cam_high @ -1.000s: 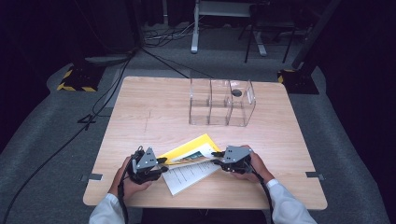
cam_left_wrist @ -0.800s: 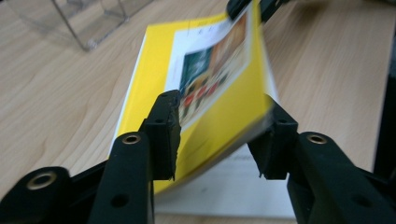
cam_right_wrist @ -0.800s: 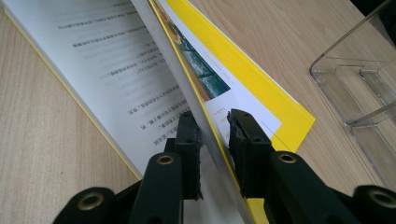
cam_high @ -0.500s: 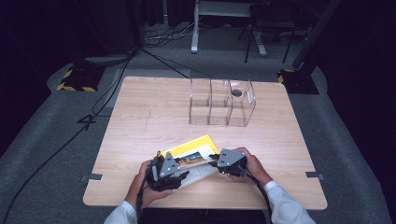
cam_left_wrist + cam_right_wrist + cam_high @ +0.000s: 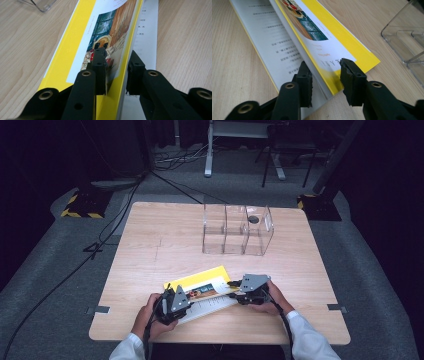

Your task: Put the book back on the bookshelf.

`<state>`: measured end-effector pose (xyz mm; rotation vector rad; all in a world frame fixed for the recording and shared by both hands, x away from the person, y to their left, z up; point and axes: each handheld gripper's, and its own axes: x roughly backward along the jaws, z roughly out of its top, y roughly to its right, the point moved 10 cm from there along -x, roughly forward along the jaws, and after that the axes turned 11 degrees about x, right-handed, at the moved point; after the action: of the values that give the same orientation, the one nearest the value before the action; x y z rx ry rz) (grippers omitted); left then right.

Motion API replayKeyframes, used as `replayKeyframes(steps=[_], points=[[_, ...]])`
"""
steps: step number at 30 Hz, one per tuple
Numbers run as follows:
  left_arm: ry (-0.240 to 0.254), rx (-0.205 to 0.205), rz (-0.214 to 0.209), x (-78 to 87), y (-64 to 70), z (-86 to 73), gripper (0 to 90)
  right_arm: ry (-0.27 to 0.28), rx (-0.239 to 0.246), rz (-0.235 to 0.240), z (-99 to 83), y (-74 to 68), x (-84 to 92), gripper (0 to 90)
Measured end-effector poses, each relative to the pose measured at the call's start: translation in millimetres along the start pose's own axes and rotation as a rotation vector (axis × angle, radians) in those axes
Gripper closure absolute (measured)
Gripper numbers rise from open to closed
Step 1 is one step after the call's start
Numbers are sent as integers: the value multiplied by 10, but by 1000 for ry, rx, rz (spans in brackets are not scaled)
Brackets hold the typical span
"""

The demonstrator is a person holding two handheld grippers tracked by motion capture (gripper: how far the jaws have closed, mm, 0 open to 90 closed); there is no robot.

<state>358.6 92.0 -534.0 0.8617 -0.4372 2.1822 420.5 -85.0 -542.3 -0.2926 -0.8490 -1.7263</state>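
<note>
Left gripper (image 5: 113,72) has just been closing on the glossy yellow book (image 5: 75,37) cover, right gripper (image 5: 325,80) opening astride its corner, book flat on woodgrain table (image 5: 150,245).

Grey carpet floor (image 5: 60,270), dark room, metal table legs (image 5: 210,150).

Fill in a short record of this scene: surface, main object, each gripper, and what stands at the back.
Surface: wooden table
Main object: yellow book, front cover lifted off the printed page
Left gripper: jaws astride the cover's edge, just been closing; whether they grip it cannot be told
Right gripper: jaws astride the cover's corner, just been opening, pads clear of it
At the back: clear organiser, a small dark thing in its right compartment
</note>
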Motion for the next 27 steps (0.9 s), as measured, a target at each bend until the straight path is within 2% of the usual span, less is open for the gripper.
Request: replayKeyframes(steps=[1,3,6,7,9,12,14,16,17,19,20,21,22,24,25,27], points=[[0,0,0,0,0,0,732,0,0,0,0,0,0,645],[9,41,-5,11,-83,-10,711,20,28,3,-3,-13,-8,694],[12,65,38,38,-211,-11,660,2,116,-36,77,-70,-22,765],[12,72,51,45,-246,-12,631,-3,141,-35,107,-95,-27,784],[9,94,60,55,-284,-18,581,-16,165,-33,140,-132,-36,800],[5,72,104,75,-279,-7,544,-28,174,-38,163,-145,-36,804],[34,82,84,129,-217,61,465,-37,175,-39,176,-154,-30,805],[41,77,107,161,-172,120,404,-49,186,-41,193,-170,-29,809],[42,69,106,165,-138,146,370,-56,188,-43,203,-174,-24,809],[38,47,99,141,-7,224,356,-64,186,-46,220,-174,-19,809],[38,47,99,141,-7,224,343,-64,188,-46,229,-174,-15,810],[17,28,119,73,88,274,338,-62,185,-46,237,-175,-13,811],[5,15,128,32,117,291,335,-64,184,-49,242,-173,-10,811],[-4,11,137,-22,137,313,332,-65,186,-51,247,-170,-7,811],[-24,14,140,-66,145,314,337,-64,186,-54,254,-164,-3,812],[-63,-7,170,-164,161,303,384,-64,179,-58,272,-163,9,811]])
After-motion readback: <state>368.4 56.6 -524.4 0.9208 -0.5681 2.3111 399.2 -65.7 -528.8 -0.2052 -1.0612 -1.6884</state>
